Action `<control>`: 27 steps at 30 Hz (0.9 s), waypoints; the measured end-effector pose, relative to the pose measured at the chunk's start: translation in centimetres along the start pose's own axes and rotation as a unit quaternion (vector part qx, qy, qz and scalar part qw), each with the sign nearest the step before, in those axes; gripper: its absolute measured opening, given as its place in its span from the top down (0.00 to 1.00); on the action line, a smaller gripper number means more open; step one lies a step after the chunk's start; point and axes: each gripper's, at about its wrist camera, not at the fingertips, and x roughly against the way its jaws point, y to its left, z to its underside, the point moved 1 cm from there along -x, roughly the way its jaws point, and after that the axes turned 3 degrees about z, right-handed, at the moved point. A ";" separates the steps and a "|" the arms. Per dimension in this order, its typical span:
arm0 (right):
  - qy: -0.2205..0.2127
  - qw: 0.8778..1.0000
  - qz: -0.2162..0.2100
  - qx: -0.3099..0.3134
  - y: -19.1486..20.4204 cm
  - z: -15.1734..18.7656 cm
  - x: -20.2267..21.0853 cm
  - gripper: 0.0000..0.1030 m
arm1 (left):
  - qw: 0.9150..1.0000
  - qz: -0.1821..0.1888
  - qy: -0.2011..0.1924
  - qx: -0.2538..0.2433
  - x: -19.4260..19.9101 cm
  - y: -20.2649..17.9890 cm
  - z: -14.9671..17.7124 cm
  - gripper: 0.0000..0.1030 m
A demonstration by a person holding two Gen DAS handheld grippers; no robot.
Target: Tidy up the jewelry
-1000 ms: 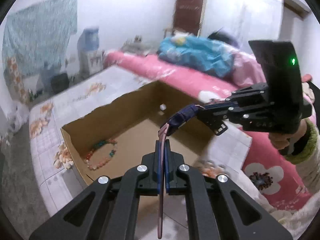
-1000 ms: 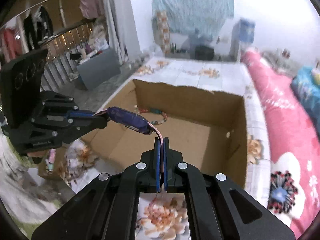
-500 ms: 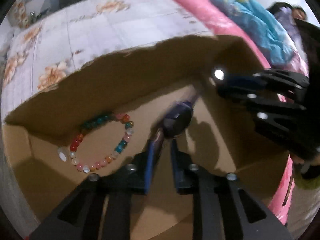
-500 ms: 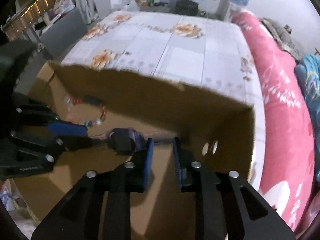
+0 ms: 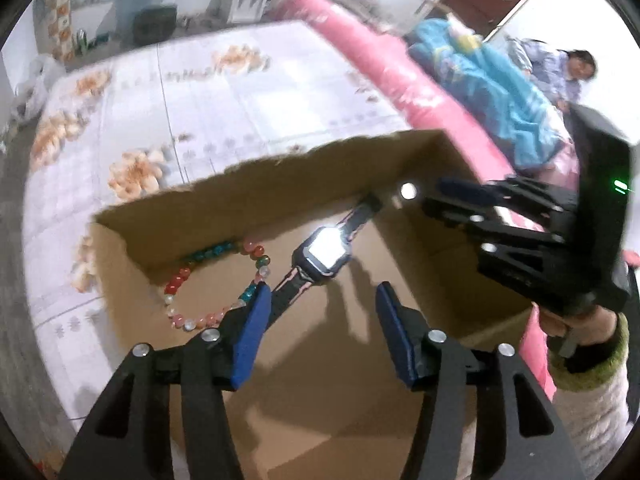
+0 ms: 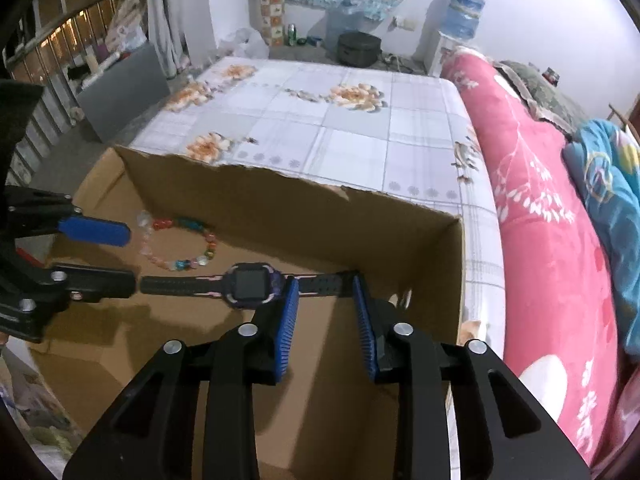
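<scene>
A dark watch (image 5: 323,252) with a square face and black strap lies flat on the floor of an open cardboard box (image 5: 280,184); it also shows in the right wrist view (image 6: 250,285). A multicoloured bead bracelet (image 5: 218,280) lies beside it near the far wall, also seen in the right wrist view (image 6: 178,242). My left gripper (image 5: 320,312) is open over one strap end. My right gripper (image 6: 325,308) is open over the other strap end. Each gripper shows in the other's view, the right (image 5: 460,200) and the left (image 6: 96,252).
The box (image 6: 360,216) stands on a floral white tablecloth (image 6: 320,120). A pink flowered quilt (image 6: 540,200) and a blue blanket (image 5: 488,92) lie to the right. A person (image 5: 576,68) sits at the far right. Water dispenser (image 6: 460,20) at the back.
Both grippers held the watch by its strap above the box, then lowered it inside. Both have opened and the watch now lies loose on the box floor.
</scene>
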 end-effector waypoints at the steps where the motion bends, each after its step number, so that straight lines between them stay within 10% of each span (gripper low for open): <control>1: -0.005 1.000 -0.001 -0.001 0.0 0.0 0.4 0.68 | 1.000 0.000 -0.010 -0.010 1.0 -0.4 0.4 0.44; 8: -0.090 0.995 -0.022 -0.033 0.1 3.5 7.5 0.60 | 0.991 0.002 -0.110 -0.073 9.4 -2.8 6.7 0.28; 16: -0.195 0.974 -0.079 -0.087 3.8 13.8 14.9 0.21 | 0.983 -0.025 -0.153 -0.099 11.6 -2.9 16.9 0.16; 27: -0.059 0.992 0.024 -0.108 11.1 22.5 6.5 0.10 | 0.988 -0.134 -0.034 -0.071 0.5 -1.2 24.1 0.16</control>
